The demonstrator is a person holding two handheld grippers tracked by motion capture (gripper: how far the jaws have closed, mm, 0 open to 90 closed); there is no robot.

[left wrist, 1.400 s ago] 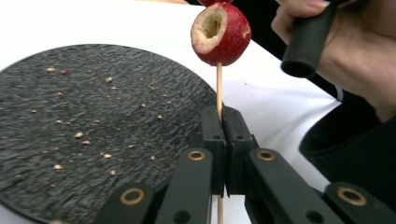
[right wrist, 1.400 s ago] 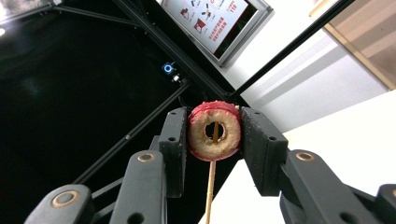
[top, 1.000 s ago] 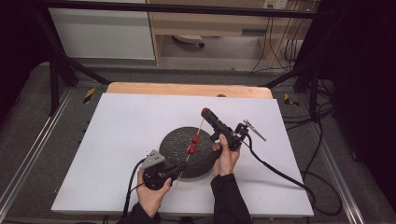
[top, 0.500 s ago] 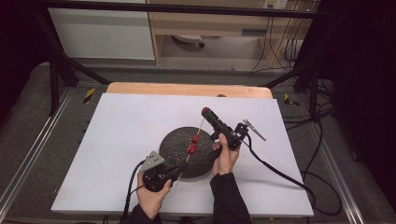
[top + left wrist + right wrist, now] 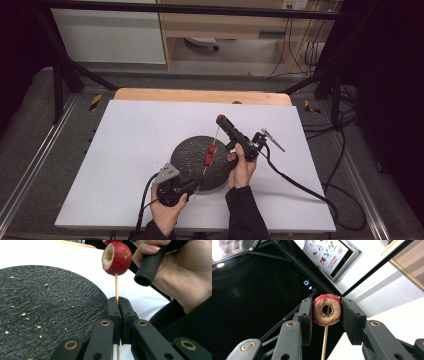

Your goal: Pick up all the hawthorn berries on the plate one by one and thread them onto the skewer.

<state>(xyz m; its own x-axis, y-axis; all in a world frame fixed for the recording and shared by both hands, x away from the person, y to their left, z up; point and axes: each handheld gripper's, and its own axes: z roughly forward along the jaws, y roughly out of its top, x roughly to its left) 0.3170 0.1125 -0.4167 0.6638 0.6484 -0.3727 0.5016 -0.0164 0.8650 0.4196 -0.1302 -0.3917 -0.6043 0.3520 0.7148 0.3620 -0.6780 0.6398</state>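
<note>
While the left gripper point(image 5: 119, 315) sits clamped on the lower end of the skewer point(image 5: 116, 287) at bottom center of the left gripper view, the right gripper point(image 5: 327, 312) holds a cored red fruit point(image 5: 327, 310) between its jaws, skewer tip showing through the hole. In the high view the skewer's long axis runs from the left gripper point(image 5: 192, 186), lower center, up-right to the right gripper point(image 5: 221, 120), crossing the dark round plate point(image 5: 187, 152). 2 fruits point(image 5: 210, 154) already sit mid-stick above the plate. My read: next move is sliding the 3rd fruit down the stick toward the left gripper, so the hole must stay coaxial with the stick; the right hand point(image 5: 242, 167) does the travel. Versus 1.0 s ago: layout near identical, right gripper end shifted slightly, 2 threaded fruits unchanged.
</note>
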